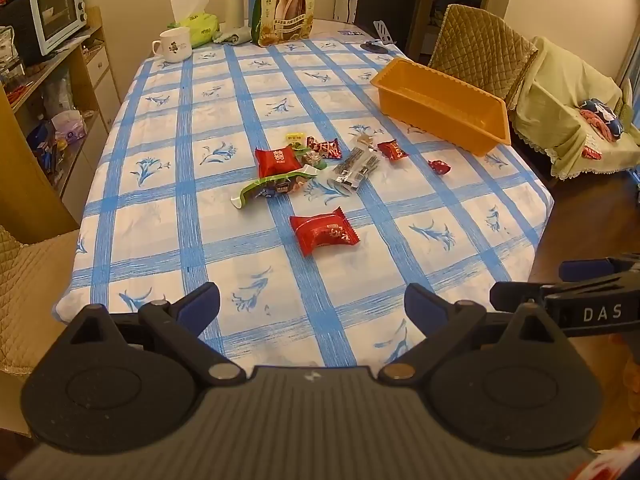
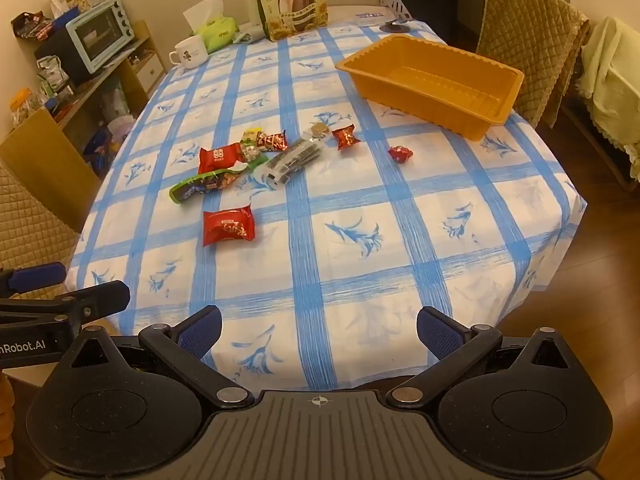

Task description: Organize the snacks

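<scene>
Nothing looks sorted yet: the snacks lie loose mid-surface, from the green packet [image 1: 272,189] and the big red packet [image 1: 323,231] across to a small red candy [image 1: 439,166], while the orange tray [image 1: 442,106] beyond them at the right holds nothing. The left gripper [image 1: 312,308] hovers level over the surface's near edge, spread wide and carrying nothing; the right gripper [image 2: 319,330] likewise.
</scene>
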{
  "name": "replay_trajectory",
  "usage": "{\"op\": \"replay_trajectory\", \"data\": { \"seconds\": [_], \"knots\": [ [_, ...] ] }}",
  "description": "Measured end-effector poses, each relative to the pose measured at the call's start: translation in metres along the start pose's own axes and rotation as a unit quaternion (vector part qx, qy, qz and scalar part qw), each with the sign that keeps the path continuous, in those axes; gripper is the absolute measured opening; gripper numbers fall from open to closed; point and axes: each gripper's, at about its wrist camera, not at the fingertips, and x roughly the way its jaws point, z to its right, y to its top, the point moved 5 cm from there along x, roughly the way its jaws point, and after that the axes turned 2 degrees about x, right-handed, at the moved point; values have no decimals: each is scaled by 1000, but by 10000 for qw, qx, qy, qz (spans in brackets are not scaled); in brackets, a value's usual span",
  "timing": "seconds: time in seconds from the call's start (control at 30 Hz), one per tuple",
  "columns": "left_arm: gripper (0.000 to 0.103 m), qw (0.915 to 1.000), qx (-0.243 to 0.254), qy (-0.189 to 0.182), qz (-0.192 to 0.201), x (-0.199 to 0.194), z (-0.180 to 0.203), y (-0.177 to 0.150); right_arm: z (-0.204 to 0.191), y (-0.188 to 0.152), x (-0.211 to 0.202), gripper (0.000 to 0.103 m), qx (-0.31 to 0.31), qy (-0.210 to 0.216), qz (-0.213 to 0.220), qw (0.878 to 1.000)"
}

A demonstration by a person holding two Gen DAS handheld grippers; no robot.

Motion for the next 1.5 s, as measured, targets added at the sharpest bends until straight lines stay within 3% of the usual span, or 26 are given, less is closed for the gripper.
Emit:
{"op": "replay_trajectory", "data": {
  "seconds": [1.5],
  "knots": [
    [98, 10000, 23, -26, 54, -5, 7, 4, 0, -6, -11, 103, 12, -6, 76, 10000]
  ]
}}
